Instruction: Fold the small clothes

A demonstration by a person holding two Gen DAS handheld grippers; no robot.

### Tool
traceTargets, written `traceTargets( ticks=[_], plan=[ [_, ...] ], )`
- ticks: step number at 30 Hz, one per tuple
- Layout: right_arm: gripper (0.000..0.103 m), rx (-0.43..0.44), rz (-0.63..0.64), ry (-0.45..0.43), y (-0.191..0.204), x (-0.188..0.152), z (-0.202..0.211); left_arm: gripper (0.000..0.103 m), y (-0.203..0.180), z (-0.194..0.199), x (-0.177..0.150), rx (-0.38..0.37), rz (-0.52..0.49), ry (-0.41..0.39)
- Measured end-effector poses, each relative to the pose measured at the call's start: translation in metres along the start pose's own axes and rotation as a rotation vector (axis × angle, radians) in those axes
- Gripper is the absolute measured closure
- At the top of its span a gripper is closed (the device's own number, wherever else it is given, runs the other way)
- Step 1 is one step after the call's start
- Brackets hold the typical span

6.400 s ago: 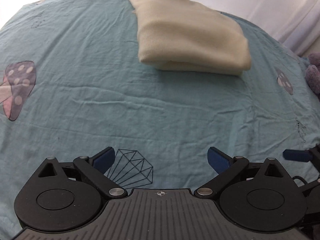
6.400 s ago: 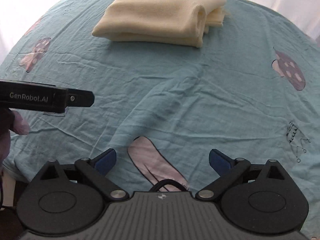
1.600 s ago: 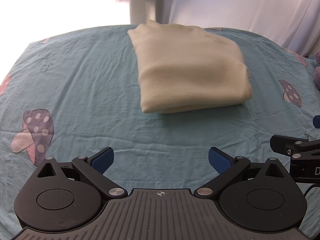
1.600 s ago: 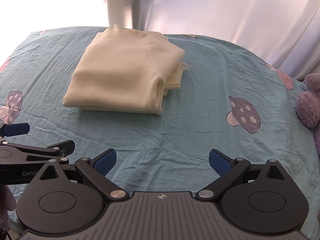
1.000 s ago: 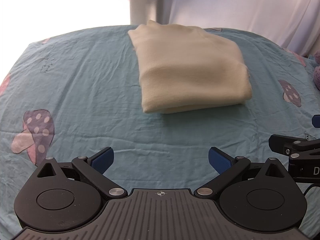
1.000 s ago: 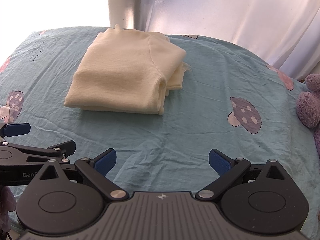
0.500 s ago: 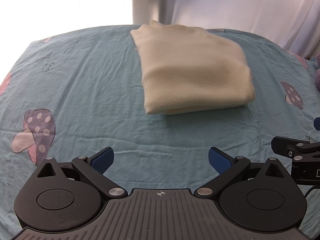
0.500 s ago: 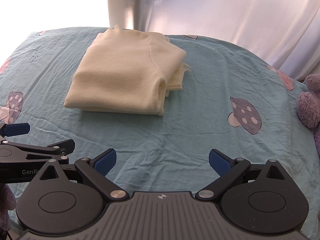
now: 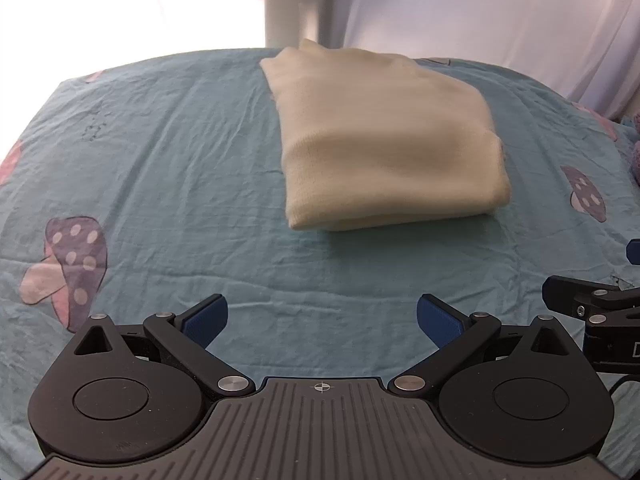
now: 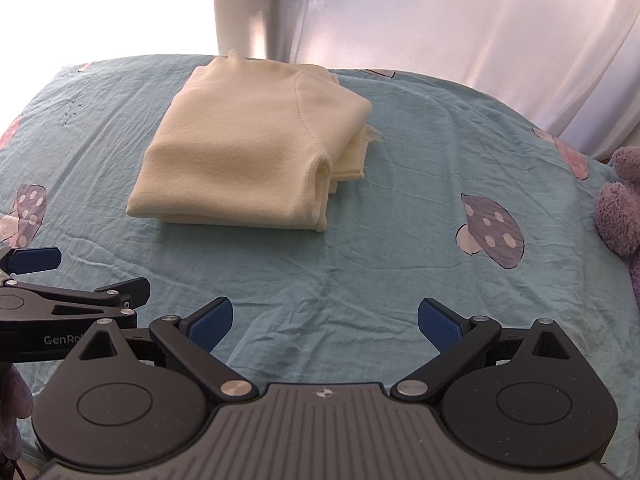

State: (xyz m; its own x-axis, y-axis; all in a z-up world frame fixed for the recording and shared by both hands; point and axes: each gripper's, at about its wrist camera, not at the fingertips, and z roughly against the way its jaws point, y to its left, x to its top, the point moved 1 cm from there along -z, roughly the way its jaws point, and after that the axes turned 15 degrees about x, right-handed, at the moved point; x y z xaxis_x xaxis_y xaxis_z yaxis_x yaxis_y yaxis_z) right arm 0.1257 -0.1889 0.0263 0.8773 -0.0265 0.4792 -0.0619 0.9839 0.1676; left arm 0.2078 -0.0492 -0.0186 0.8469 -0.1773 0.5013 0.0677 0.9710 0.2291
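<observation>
A cream knitted garment (image 9: 384, 140) (image 10: 248, 152) lies folded into a thick rectangle on the teal bedsheet (image 9: 160, 160) (image 10: 400, 160), toward the far side of the bed. My left gripper (image 9: 322, 316) hovers well short of it, open, with nothing between its blue pads. My right gripper (image 10: 324, 318) is likewise open and empty, also back from the garment. Each gripper shows at the edge of the other's view: the right one (image 9: 592, 304) at the right of the left wrist view, the left one (image 10: 76, 300) at the left of the right wrist view.
The sheet is printed with mushrooms (image 9: 72, 264) (image 10: 492, 236) and is lightly wrinkled. A purple plush toy (image 10: 620, 208) sits at the bed's right edge. White curtains (image 10: 440, 12) hang behind the bed, with bright window light at the upper left.
Both grippers have lifted and pulled back since 6.4 s ago, so the curtains show. Over the last second the left view shifted slightly, the garment sliding a little right. Both stayed open.
</observation>
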Motion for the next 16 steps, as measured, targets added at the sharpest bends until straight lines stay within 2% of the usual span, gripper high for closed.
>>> traceTargets(
  ticks=[6,16],
  plan=[
    [0.004,0.002,-0.001,-0.002,-0.0019,-0.0002,-0.0001,0.0,-0.0041,0.0011,0.0007,0.004,-0.008,-0.016],
    [0.004,0.005,-0.007,-0.004,-0.007,0.0008,-0.0009,0.0,-0.0041,-0.0026,-0.0006,-0.027,0.009,0.013]
  ],
)
